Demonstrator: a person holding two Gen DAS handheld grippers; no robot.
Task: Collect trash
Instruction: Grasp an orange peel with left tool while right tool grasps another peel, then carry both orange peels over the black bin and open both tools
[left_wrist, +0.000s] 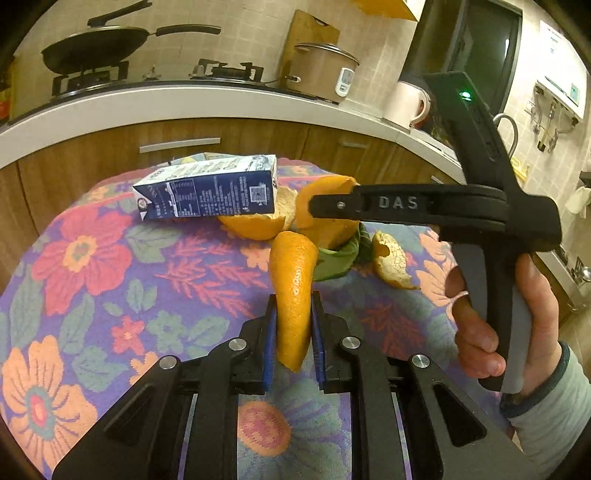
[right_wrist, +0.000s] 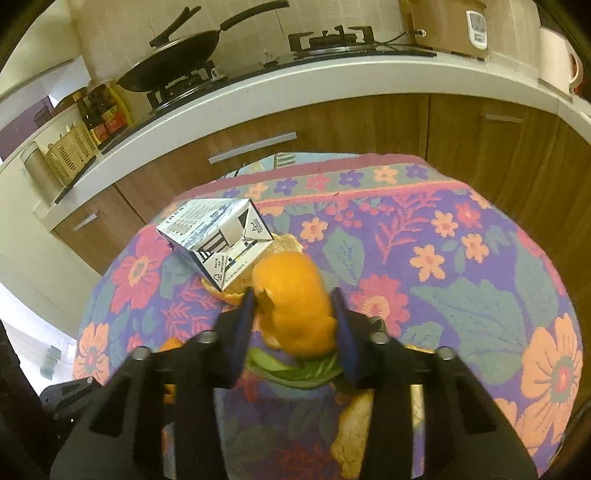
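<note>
My left gripper (left_wrist: 293, 306) is shut on a long strip of orange peel (left_wrist: 293, 291) and holds it above the floral cloth. My right gripper (right_wrist: 293, 299) is shut on a curled piece of orange peel (right_wrist: 295, 299); it also shows from the side in the left wrist view (left_wrist: 314, 206), over the peel pile. A blue and white milk carton (left_wrist: 210, 190) lies on its side behind the pile, and it also shows in the right wrist view (right_wrist: 218, 236). More peel (left_wrist: 255, 225) and a green leaf (left_wrist: 340, 258) lie on the cloth. Another loose peel (left_wrist: 388, 262) lies to the right.
The table has a floral cloth (left_wrist: 92, 258). Behind it runs a kitchen counter (left_wrist: 184, 99) with wooden cabinets, a stove with a black pan (left_wrist: 96, 44), a rice cooker (left_wrist: 321, 70) and a white kettle (left_wrist: 410, 103). Bottles (right_wrist: 103, 118) stand at the counter's left.
</note>
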